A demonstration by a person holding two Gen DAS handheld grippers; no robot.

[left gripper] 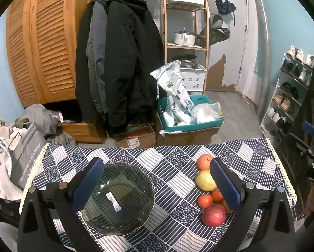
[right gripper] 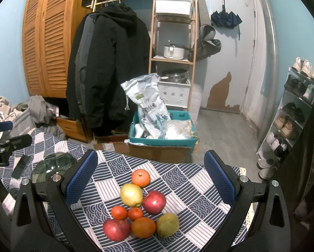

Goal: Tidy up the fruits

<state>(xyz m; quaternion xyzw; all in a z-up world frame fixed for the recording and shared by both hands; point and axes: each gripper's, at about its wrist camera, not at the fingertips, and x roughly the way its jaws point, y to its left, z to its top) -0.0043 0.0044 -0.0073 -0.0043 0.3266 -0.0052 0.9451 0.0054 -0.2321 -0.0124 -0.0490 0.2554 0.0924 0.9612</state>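
While spread wide, right gripper [right gripper: 150,180] frames fruits [right gripper: 139,205].

Cluttered entryway: pale blue walls [right gripper: 3,42], louvred wooden wardrobe [right gripper: 47,42], dark coats [right gripper: 108,63] on rail, wooden shelving unit [right gripper: 173,61], shoe rack [right gripper: 293,113], grey plank floor [right gripper: 224,134]; brown patch [right gripper: 222,92] beside door, possibly peeled paint.

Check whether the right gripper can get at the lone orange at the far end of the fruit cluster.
Probably yes: right gripper is open, round orange lies exposed ahead, nothing above it.
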